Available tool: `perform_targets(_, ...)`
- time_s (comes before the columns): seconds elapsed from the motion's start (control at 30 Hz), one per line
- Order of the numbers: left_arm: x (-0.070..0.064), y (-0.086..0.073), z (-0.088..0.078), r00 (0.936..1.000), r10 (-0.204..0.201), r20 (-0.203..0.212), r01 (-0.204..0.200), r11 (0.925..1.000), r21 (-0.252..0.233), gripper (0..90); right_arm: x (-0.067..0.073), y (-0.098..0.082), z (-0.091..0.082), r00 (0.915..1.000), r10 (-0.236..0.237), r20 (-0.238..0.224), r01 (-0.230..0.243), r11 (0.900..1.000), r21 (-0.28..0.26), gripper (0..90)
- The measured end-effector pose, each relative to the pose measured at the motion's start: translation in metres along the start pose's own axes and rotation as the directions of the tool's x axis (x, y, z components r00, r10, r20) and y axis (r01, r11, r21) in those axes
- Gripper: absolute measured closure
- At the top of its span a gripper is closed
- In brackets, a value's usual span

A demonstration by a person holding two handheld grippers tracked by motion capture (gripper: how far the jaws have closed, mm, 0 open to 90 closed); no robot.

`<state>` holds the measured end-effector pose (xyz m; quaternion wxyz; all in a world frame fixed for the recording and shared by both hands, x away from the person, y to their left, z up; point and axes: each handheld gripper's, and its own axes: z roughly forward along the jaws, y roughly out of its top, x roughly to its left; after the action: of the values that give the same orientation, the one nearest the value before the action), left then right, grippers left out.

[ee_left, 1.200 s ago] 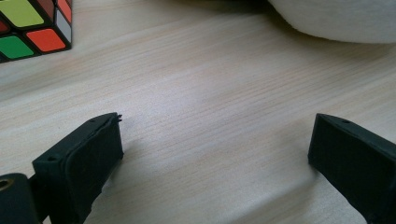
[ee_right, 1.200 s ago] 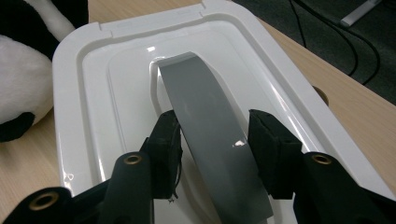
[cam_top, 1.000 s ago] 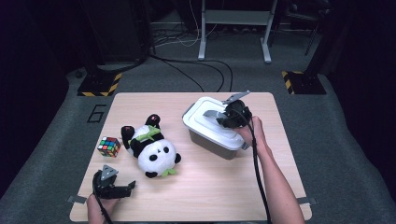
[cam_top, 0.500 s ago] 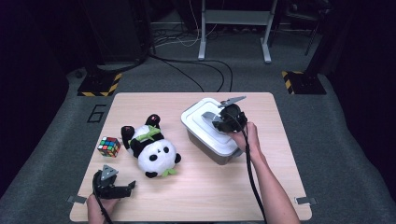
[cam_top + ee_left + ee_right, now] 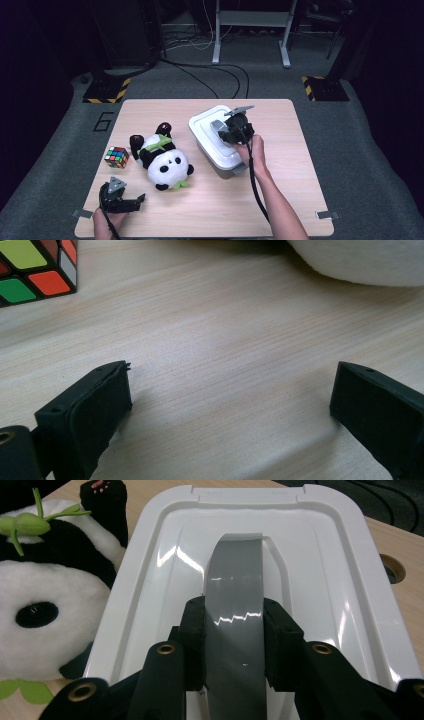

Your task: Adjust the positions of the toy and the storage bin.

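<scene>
my right gripper [image 5: 234,625] is clenched on the grey arched handle [image 5: 234,595] of the white plastic lidded box [image 5: 220,142], which sits right of the stuffed black-and-white panda [image 5: 160,160]. my left gripper [image 5: 230,405] rests released on the pale wooden table [image 5: 210,210], jaws wide with nothing between them, near the multicoloured puzzle cube [image 5: 116,157].

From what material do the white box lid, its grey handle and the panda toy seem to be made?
The lid looks like glossy hard plastic: bright reflections, moulded rim. The handle, clamped by the right gripper, seems smooth plastic too, with sheen. The panda looks like soft plush fabric, with a fuzzy, matte surface.
</scene>
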<state>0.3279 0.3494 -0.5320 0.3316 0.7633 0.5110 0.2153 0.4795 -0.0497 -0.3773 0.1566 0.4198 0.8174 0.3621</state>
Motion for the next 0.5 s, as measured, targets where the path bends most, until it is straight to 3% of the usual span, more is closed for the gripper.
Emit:
perform_targets(0.13, 0.0, 0.0, 0.0, 1.0, 0.0, 0.0, 0.0, 1.0, 0.0, 3.0, 0.007, 0.002, 0.004, 0.9994, 0.033, -0.012, -0.033, 0.999, -0.01, 67.2)
perform_targets(0.5, 0.0, 0.0, 0.0, 1.0, 0.0, 0.0, 0.0, 1.0, 0.0, 3.0, 0.022, 0.011, 0.017, 0.9985, 0.01, -0.054, -0.01, 1.0, -0.01, 67.7)
